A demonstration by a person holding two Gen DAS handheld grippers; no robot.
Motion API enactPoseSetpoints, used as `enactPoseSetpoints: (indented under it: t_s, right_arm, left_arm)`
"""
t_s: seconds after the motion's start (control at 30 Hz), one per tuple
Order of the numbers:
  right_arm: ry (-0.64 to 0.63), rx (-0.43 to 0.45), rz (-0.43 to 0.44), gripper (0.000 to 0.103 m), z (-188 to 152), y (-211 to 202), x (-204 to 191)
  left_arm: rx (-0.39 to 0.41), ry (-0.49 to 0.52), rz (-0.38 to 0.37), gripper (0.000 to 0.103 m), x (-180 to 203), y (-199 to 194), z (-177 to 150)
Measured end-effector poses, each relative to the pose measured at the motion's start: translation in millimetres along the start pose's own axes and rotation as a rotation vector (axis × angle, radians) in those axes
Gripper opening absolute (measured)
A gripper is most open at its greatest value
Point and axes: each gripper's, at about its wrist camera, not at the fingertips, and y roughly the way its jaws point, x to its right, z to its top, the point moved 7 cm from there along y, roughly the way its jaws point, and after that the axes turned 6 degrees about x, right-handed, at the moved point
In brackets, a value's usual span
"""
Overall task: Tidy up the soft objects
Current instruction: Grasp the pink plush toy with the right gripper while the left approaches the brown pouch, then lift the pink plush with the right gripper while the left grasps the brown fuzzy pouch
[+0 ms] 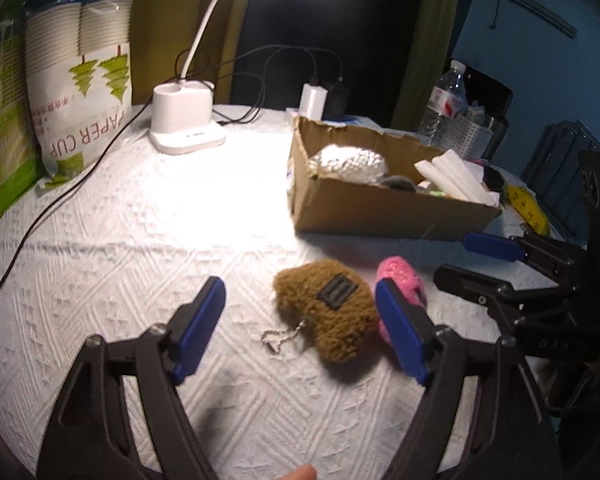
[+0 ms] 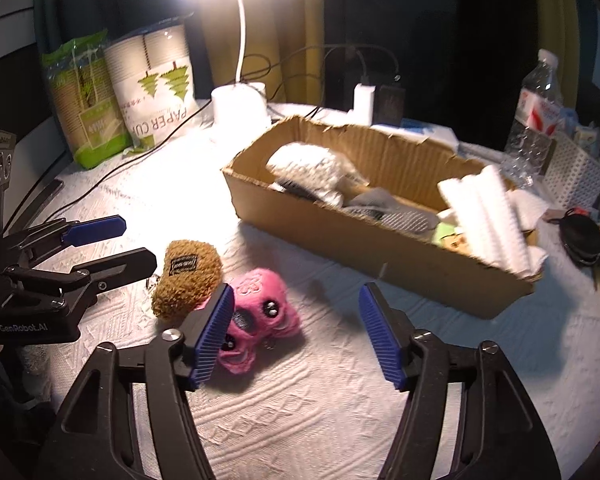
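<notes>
A brown fuzzy keychain plush (image 1: pixel 328 308) lies on the white tablecloth, also seen in the right wrist view (image 2: pixel 188 276). A pink plush (image 2: pixel 260 316) lies touching it, partly hidden behind my left gripper's right finger in the left wrist view (image 1: pixel 400 280). My left gripper (image 1: pixel 304 332) is open, with the brown plush between its fingers. My right gripper (image 2: pixel 300 332) is open and empty, its left finger beside the pink plush. A cardboard box (image 2: pixel 380 248) behind holds white knit and foam soft items; it also shows in the left wrist view (image 1: pixel 380 208).
A white desk lamp (image 1: pixel 184 124) stands at the back. Paper cup packs (image 1: pixel 80 80) stand at the left. A black cable (image 1: pixel 40 216) crosses the cloth. A water bottle (image 2: pixel 536 120) and a white basket (image 2: pixel 576 172) stand at the right.
</notes>
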Motion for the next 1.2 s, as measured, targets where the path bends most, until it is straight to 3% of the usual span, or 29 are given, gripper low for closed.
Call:
enactPoseSetpoints:
  t_s: [0.1,0.6,0.63,0.7,0.73,1.2]
  right_arm:
    - [0.009,-0.021,0.022,0.070,-4.9,10.1,-5.2]
    - [0.091,-0.111,0.179,0.071,-19.8,48.0,-19.4]
    - [0.087,-0.110,0.187,0.068,-20.0,47.7,-19.9]
    - [0.088,-0.106,0.230,0.044,-19.5,45.5,-22.5]
    - [0.093,-0.101,0.247,0.044,-18.1,43.8,-23.1]
    - [0.131,-0.025,0.182,0.043,-13.9,9.5,31.2]
  left_arm:
    - [-0.016,-0.011,0.003,0.088,-6.4,3.6,-5.6]
    - [-0.052,-0.042,0.044,0.088,-16.7,21.8,-5.5]
    - [-0.057,-0.035,0.044,0.088,-14.7,23.5,-5.3]
    - [-0.065,-0.033,0.039,0.088,-10.1,26.4,-4.9]
    - [-0.064,-0.033,0.037,0.088,-8.2,26.7,-4.2]
    - [-0.151,0.052,0.046,0.087,27.5,60.8,-10.5]
